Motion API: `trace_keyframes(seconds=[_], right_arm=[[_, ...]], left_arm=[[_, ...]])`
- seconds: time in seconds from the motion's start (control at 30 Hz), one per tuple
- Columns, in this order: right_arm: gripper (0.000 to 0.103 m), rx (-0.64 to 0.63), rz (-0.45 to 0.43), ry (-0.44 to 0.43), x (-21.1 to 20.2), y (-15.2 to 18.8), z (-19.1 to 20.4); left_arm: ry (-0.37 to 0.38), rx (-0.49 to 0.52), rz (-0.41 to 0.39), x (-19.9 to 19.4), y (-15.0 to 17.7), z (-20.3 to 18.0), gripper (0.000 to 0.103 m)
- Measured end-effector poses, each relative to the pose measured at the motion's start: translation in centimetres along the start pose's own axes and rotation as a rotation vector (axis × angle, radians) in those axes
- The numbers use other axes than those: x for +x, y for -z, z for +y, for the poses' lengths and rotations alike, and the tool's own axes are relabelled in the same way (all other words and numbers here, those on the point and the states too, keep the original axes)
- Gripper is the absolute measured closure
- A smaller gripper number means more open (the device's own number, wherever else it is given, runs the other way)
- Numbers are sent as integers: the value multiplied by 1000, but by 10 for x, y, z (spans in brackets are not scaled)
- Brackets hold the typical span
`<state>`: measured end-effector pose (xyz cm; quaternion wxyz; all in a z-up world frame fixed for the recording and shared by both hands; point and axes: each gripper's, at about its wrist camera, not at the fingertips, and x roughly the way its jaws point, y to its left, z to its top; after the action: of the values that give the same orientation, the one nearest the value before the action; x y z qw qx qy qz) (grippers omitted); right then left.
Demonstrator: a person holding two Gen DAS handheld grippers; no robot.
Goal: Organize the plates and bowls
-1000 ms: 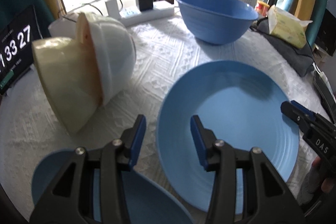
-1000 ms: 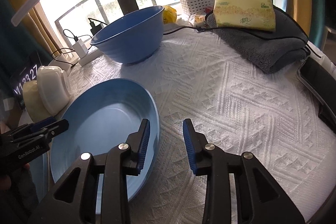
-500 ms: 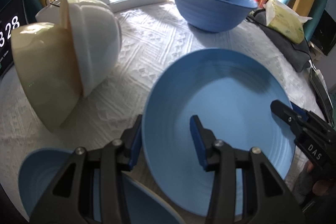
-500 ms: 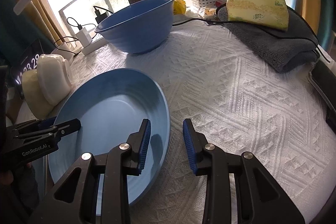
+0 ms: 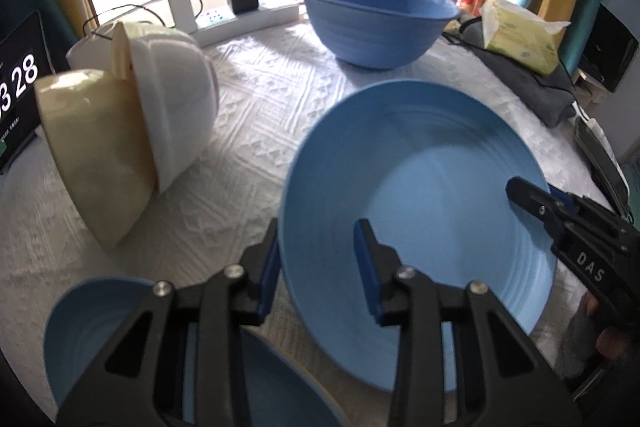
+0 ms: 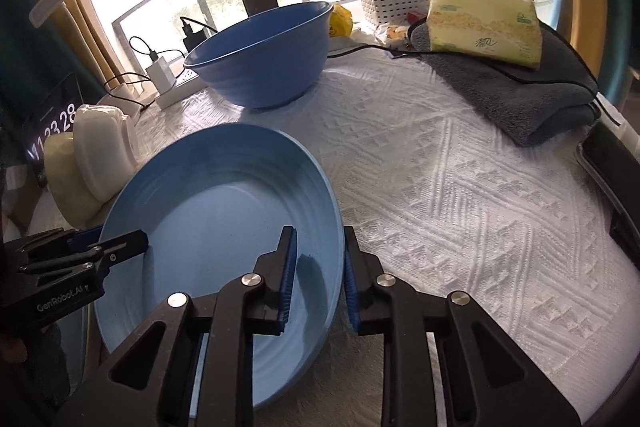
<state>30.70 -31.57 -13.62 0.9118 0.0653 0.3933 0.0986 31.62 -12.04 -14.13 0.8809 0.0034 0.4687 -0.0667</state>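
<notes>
Only left wrist view shows second blue plate (image 5: 120,339), both grippers' jaws closing astride big plate (image 5: 420,227) rim.

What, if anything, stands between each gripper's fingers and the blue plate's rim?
Nothing visible. The plate rim already sits between the closing jaws of the left gripper and right gripper, on opposite sides.
</notes>
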Motion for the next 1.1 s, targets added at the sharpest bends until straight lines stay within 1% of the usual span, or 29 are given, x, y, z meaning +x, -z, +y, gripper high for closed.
trace_keyframes(seconds=[0.5, 1.1], right_arm=[[79, -9, -38, 17, -23, 4, 11], [79, -59, -73, 11, -46, 11, 48]], left_arm=[[12, 0, -59, -31, 9, 5, 66], [21, -58, -106, -68, 37, 38, 66]])
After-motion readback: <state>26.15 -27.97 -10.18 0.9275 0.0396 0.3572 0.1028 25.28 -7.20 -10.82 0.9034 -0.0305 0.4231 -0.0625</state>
